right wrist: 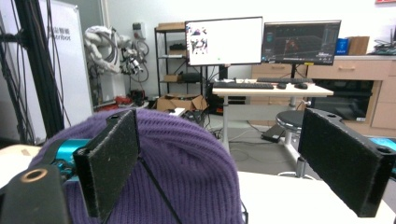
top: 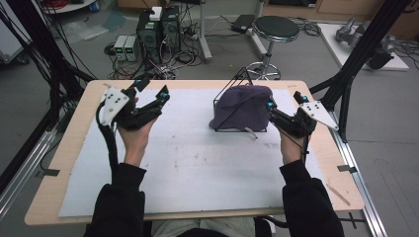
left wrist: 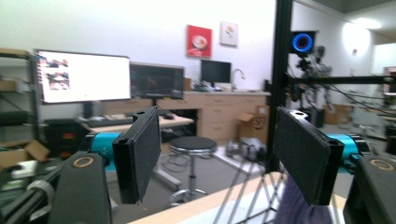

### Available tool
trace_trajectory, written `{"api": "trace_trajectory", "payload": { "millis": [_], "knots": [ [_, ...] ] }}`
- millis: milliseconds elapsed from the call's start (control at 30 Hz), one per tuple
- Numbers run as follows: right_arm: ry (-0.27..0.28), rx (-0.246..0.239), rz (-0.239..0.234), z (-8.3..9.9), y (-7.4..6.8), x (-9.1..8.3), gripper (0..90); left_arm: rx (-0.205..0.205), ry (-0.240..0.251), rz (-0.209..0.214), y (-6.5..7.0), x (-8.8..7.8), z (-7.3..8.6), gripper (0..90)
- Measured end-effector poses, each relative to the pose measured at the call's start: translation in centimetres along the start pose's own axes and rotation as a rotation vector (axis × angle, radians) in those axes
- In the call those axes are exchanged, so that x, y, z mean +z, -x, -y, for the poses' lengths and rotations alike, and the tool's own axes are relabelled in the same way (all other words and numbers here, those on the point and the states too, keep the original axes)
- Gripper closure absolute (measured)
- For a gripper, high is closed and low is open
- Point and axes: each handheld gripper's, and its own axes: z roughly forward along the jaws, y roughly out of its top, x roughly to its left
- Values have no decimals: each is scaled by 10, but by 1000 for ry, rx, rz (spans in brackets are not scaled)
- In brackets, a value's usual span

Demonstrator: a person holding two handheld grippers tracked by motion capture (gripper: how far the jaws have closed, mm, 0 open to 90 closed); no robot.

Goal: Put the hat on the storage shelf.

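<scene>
The purple hat (top: 243, 109) is sitting over a black wire stand (top: 232, 83) at the back right of the counter (top: 64, 148), while the right claw (top: 285, 98) is waiting wide open just beside it and the left claw (top: 151, 86) is hanging open and empty, well apart from it.

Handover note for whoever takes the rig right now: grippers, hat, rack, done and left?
Left gripper: open, empty, raised over the far left of the white mat.
Right gripper: open, empty, right beside the purple knit hat; contact can't be confirmed.
Hat is draped over the black wire rack, far right of centre on the mat.
Done: nothing visibly gripped yet.
Left: probably to grip the hat with the right gripper; the left is free to help.
</scene>
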Motion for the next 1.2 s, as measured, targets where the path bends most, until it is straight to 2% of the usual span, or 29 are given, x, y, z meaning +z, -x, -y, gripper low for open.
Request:
{"api": "trace_trajectory", "payload": {
  "millis": [133, 300, 400, 533, 600, 700, 800, 867, 967, 1100, 1200],
  "knots": [
    [14, -4, -3, -4, 3, -7, 120, -2, 41, -50, -14, -24, -2, 315],
    [8, -14, -2, -6, 5, -12, 119, -20, 45, -88, -30, -46, 2, 296],
    [7, -15, -5, -8, 5, -18, 119, -12, 49, -119, -36, -62, 5, 295],
    [1, -45, -13, -11, 7, -26, 120, -8, 42, -149, -44, -82, 8, 290],
    [-6, -42, -14, -12, 9, -30, 120, -10, 44, -168, -49, -92, 9, 289],
    [-6, -43, -9, -14, 12, -36, 119, -21, 51, -201, -58, -106, 9, 286],
    [0, -66, -5, -15, 14, -40, 120, -44, 62, -222, -65, -119, 11, 283],
    [-3, -69, -10, -13, 14, -42, 120, -66, 66, -228, -68, -126, 16, 283],
    [-17, -81, -15, -8, 15, -45, 120, -60, 45, -246, -72, -136, 25, 283],
    [-28, -96, -5, -1, 20, -49, 120, -79, 38, -273, -77, -148, 36, 279],
    [-37, -87, 5, 4, 24, -52, 120, -86, 35, -291, -80, -153, 41, 275]
  ]
}}
